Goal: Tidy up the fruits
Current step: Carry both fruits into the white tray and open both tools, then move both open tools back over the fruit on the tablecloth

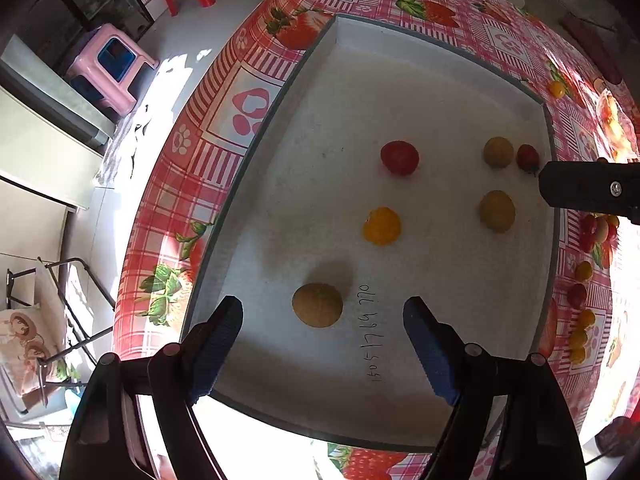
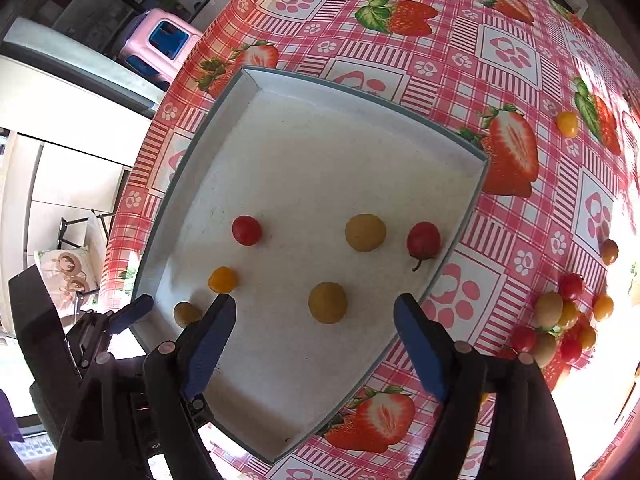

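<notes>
Both grippers' jaws stand open over the tray (image 2: 256,80); a yellow fruit (image 1: 317,305) lies free between the left gripper's (image 1: 322,344) jaws, another fruit (image 2: 327,302) between the right gripper's (image 2: 316,340).

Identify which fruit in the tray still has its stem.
The red fruit nearest the tray's right wall: a curved stem hangs beneath it; the others show none.

right gripper (image 2: 314,312) gapes wide over a yellow fruit (image 2: 327,302) lying loose in the white tray (image 2: 362,98)
</notes>
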Demonstrator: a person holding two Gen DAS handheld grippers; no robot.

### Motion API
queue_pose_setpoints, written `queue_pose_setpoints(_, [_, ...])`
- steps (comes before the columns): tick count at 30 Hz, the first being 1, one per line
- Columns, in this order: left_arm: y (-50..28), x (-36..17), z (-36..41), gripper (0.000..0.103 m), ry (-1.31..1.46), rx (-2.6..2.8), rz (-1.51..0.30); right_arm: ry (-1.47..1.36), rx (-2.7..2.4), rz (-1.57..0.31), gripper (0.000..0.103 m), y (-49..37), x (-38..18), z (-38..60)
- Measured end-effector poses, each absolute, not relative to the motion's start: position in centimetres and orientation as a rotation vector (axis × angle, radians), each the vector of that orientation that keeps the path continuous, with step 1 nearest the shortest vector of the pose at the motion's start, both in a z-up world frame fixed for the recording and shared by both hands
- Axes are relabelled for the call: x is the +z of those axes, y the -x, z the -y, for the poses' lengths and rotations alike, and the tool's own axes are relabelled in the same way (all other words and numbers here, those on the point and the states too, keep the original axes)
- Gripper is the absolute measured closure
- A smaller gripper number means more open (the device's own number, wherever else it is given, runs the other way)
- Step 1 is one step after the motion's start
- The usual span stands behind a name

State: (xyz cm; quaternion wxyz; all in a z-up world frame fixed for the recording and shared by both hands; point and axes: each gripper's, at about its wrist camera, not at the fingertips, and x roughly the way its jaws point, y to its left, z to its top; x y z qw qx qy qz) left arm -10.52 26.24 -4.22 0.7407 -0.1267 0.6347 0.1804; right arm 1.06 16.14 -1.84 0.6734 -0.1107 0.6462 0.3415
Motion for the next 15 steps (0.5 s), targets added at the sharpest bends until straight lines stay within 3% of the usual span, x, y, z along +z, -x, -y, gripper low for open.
queue_pose_setpoints(7, [8.7,-2.3,-22.5,0.020,0.209,0.322,-1.374,0.174,0.643,-1.459,0.018,-2.1,-0.7,-8.7])
queue_pose_setpoints(15, [4.9,-0.6,-15.6,0.020,0.107,0.154,-1.344,0.032,0.365,-1.537,0.018,-2.5,-3.2,3.4])
